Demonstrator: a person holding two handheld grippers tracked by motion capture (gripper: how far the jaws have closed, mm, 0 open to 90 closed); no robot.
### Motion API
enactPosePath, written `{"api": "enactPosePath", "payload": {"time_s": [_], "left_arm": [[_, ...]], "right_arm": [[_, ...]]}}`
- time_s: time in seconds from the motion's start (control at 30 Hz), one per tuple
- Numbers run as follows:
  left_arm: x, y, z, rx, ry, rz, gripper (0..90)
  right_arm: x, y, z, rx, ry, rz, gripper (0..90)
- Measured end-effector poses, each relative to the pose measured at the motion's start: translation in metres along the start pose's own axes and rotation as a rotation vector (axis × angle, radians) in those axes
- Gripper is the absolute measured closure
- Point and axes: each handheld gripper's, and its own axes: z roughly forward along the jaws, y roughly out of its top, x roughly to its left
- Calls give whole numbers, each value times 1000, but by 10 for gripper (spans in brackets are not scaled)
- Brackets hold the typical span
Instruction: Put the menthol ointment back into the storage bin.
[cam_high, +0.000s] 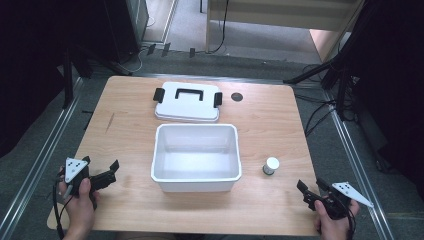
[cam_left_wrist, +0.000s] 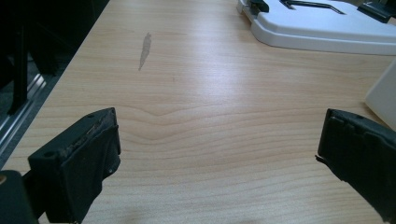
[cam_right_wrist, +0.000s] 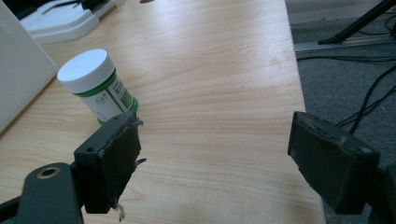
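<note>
At the near left corner of the pale wooden worktop (cam_high: 125, 130), the left gripper (cam_high: 102, 172) rests low with its black fingers (cam_left_wrist: 77, 170) spread wide apart and nothing between them; they aim toward the open white rectangular plastic box (cam_high: 196, 157) in the middle, whose near corner edges into the right of the left gripper view. Beyond the box lies its flat white lid with a black handle and black side clips (cam_high: 187, 102), well apart from both hands. Right of the box, just beside its near right corner, stands the small white-capped bottle with a green label (cam_high: 271, 165), upright, its long axis vertical. The right gripper (cam_high: 311, 191) is clearly the nearer one: the bottle sits ahead of it and off to the left of its line, partly behind the left of its two fingers (cam_right_wrist: 109, 161) in the right gripper view. Those fingers are also wide apart and empty, so a grasp would likely need a short shift left and forward to bring the bottle into the gap.
</note>
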Motion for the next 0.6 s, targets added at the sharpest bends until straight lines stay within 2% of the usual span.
{"api": "enactPosePath", "payload": {"time_s": [0.17,0.3,0.37,0.5,0.6], "left_arm": [[1,0,-1,-1,-4,-9,0],[1,-1,-2,-2,-6,-9,0],[1,-1,-2,-4,-5,-11,0],[1,-1,-2,-5,-2,-5,0],[1,-1,-2,-3,-2,-4,0]], "right_arm": [[7,1,4,33,-32,-39,185],[20,5,12,83,1,-71,185],[27,9,16,106,21,-104,184],[41,19,25,154,33,-161,185],[48,24,31,193,44,-186,184]]}}
